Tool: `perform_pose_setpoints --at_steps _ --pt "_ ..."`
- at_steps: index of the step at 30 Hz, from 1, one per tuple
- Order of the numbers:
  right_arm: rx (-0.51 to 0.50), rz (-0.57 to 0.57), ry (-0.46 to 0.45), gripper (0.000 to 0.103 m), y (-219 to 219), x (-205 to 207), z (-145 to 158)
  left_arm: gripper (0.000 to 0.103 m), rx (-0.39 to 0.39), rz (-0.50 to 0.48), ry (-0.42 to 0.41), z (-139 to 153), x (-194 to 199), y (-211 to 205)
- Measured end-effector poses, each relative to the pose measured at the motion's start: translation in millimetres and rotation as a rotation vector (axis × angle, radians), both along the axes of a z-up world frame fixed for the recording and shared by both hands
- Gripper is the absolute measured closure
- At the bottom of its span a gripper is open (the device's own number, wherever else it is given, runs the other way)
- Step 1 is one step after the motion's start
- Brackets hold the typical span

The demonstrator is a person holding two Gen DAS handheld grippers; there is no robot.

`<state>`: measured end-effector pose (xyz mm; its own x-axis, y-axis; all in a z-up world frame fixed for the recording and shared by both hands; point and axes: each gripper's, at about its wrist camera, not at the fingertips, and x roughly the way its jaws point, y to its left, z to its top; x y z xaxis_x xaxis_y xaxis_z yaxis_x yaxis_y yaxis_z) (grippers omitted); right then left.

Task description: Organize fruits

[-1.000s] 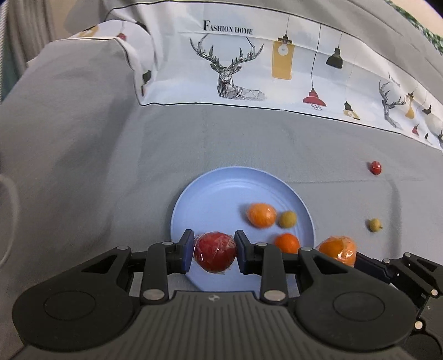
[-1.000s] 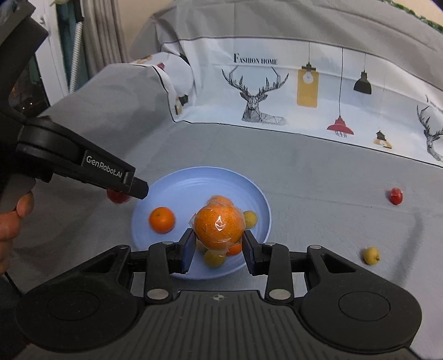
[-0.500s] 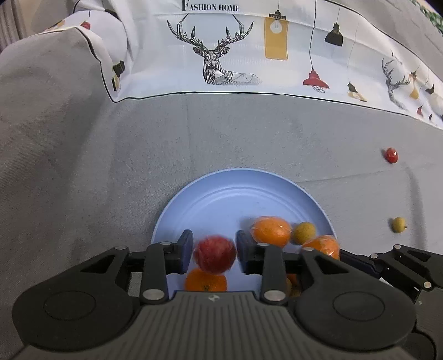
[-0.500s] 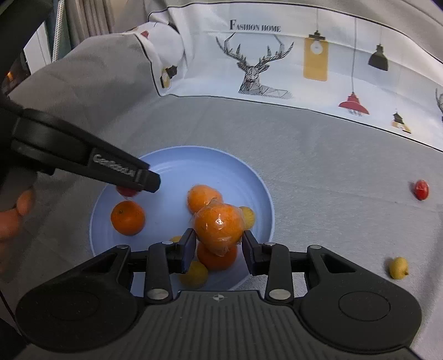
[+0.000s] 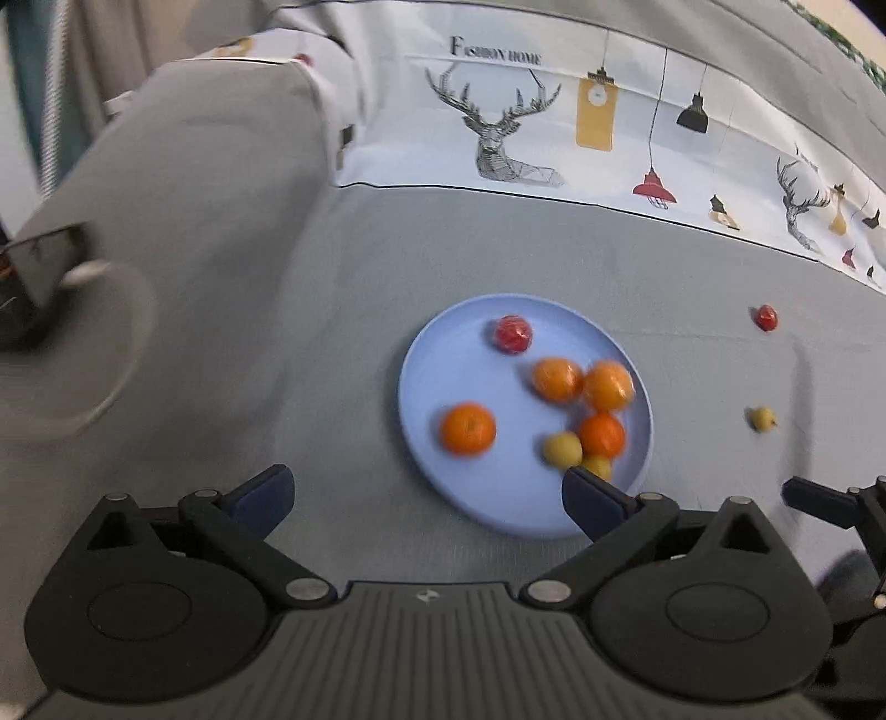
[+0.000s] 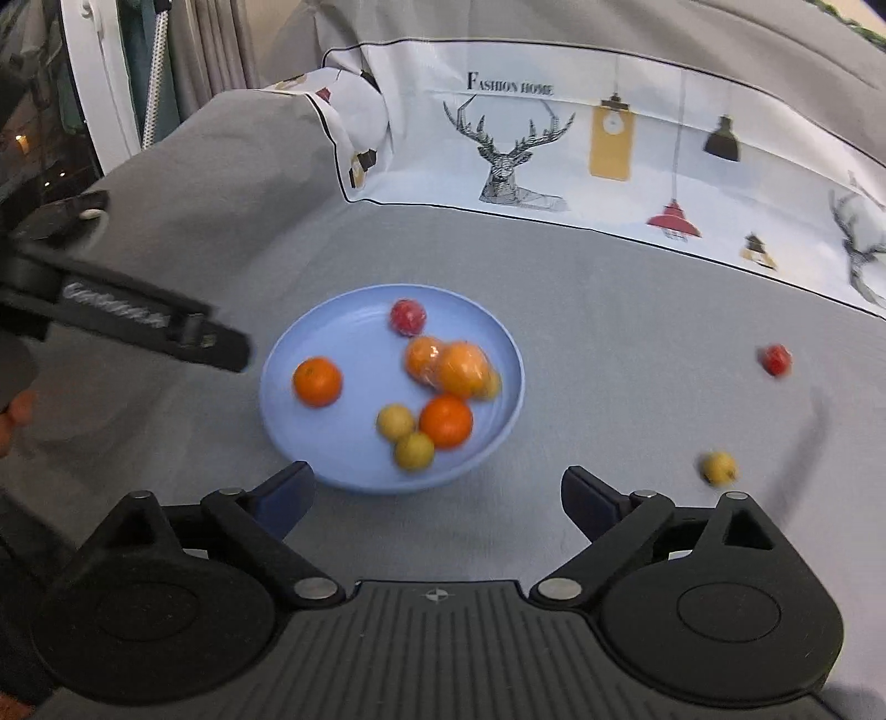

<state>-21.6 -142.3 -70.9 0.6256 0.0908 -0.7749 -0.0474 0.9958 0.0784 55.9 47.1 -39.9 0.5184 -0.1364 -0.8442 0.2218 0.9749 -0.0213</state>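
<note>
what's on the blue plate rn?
On the blue plate: a wrapped red fruit, four oranges, one apart at the left, and small yellow fruits. One yellow fruit sits partly hidden behind the orange cluster. Anything under the cluster is covered.

- A grey cloth (image 6: 609, 343) covers the whole surface.
- Behind it lies white fabric (image 6: 554, 144) printed with deer, hanging lamps and "Fashion home".
- Far left: pale curtains (image 6: 205, 50) and what may be a dark window (image 6: 33, 138).
</note>
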Motion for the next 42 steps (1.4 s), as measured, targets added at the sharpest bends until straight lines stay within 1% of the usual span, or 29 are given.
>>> perform_pose_setpoints --at_steps 3,5,7,10,12,14,16,21,26,33,37,42 --pt "-0.002 -0.027 -0.037 0.004 4 -29 22 0.000 -0.017 0.008 -0.015 18 -31 9" --pt "-0.017 -0.049 -0.079 0.003 7 -47 39 0.000 -0.033 -0.002 -0.022 28 -47 11" --pt "-0.030 -0.070 -0.113 0.001 9 -63 53 0.000 -0.054 -0.010 -0.043 36 -61 12" --pt "-0.038 -0.079 -0.160 0.001 11 -85 70 0.000 -0.076 -0.012 -0.068 49 -77 9" --pt "-0.041 -0.076 -0.200 0.001 13 -100 79 0.000 -0.098 -0.018 -0.107 61 -89 8" --pt "-0.065 -0.080 -0.208 0.001 18 -109 83 0.000 -0.110 -0.013 -0.151 70 -103 10" --pt "-0.075 -0.073 -0.218 0.001 23 -115 87 0.000 -0.105 -0.014 -0.163 76 -111 12" --pt "-0.094 -0.065 -0.296 0.001 31 -141 101 0.000 -0.102 -0.014 -0.196 90 -133 17" --pt "-0.088 -0.085 -0.330 0.001 27 -160 109 0.000 -0.104 -0.015 -0.190 93 -149 16" --pt "-0.076 -0.097 -0.364 0.001 20 -174 114 0.000 -0.086 -0.041 -0.234 104 -162 3" --pt "-0.060 -0.123 -0.371 0.001 11 -179 113 0.000 -0.079 -0.057 -0.231 105 -162 -8" --pt "-0.013 -0.171 -0.370 0.001 -6 -183 110 0.000 -0.073 -0.060 -0.209 100 -164 -16"
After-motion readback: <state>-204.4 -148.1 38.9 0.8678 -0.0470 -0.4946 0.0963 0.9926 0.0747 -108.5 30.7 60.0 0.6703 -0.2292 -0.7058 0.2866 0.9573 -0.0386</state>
